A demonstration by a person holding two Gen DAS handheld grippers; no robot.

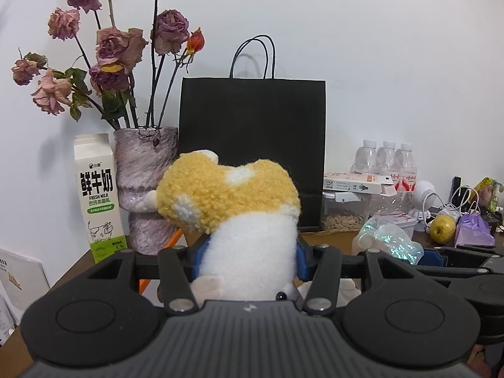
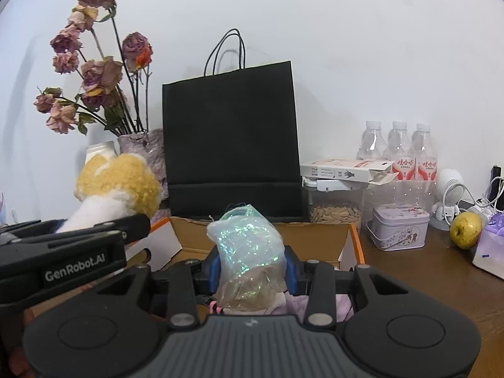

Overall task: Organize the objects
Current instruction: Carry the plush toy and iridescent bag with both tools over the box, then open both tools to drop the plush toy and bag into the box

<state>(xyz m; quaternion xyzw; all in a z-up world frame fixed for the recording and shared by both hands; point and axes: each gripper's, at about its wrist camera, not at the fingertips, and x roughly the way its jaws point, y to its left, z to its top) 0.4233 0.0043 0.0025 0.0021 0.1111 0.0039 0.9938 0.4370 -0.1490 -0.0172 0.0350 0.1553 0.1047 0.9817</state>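
Left wrist view, nearest first: the left claw (image 1: 249, 256) is clamped on a plush toy (image 1: 233, 208) by its smooth white body, blue pads pressing both sides; the toy's long axis stands roughly upright, its curly yellow part tipped up and to the left. In the right wrist view the right claw (image 2: 250, 267) is clamped on a small crinkled iridescent pouch (image 2: 247, 245), also upright, its gathered top pointing up. Just beyond it lies one open cardboard box (image 2: 315, 236) with orange edging on the brown wooden bench (image 2: 409, 271). Behind stand one matte black paper bag (image 2: 231, 138) with two cord handles, one mottled purple vase (image 1: 145, 189) of dried roses, and one milk carton (image 1: 97, 195). To the right are a clear container of seeds (image 2: 335, 211), a flat white box (image 2: 343, 168) on its lid, a lilac tin (image 2: 398, 228), three clear plastic bottles (image 2: 400, 145) and one yellow pear (image 2: 465, 230).
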